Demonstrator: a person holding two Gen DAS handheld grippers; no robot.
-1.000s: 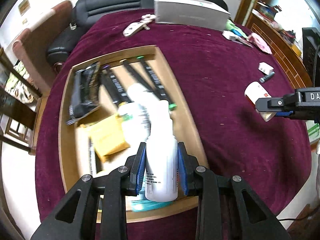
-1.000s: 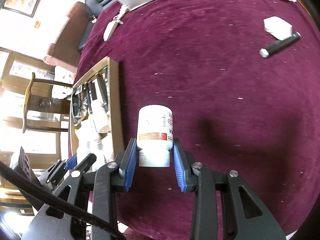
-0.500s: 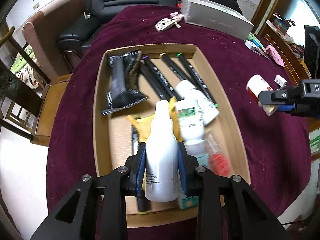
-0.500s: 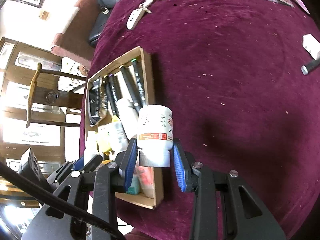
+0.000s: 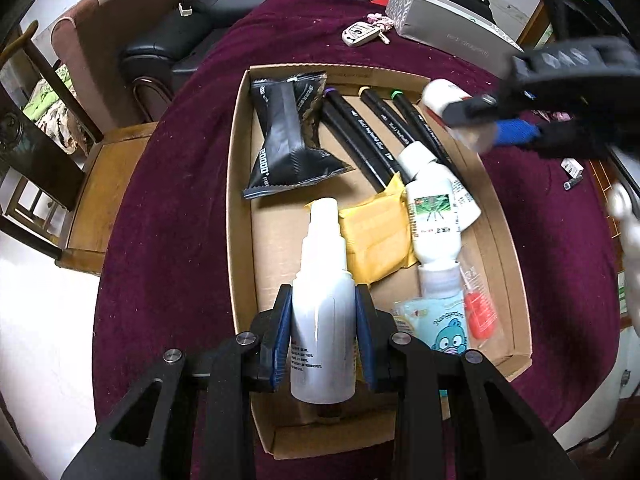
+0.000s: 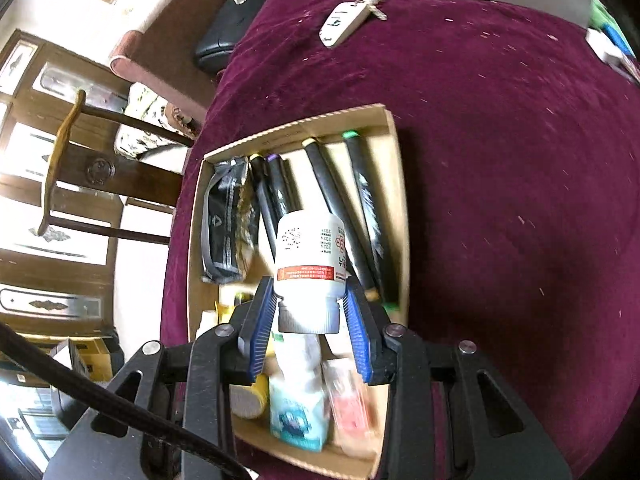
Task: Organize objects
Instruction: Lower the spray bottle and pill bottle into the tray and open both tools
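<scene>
Cardboard box [image 5: 240,184] sat on the maroon table [image 5: 168,208]; inside lay a black pouch [image 5: 288,140], black markers [image 5: 376,136], a yellow packet [image 5: 376,236], a white bottle [image 5: 434,216] and a blue cartoon pack [image 5: 444,328]; left hand-held gripper [image 5: 322,336] clamped a white spray bottle [image 5: 322,304] over the box; right hand-held gripper [image 6: 308,320] gripped a white pill bottle [image 6: 308,256] by its cap; a second earlier that pill bottle hung over bare cloth, now it was above the box.

cardboard tray [image 5: 240,184] sits on the table [image 5: 168,208]; markers [image 5: 376,136] at its far end, foil packet [image 5: 286,136] left of them.
</scene>
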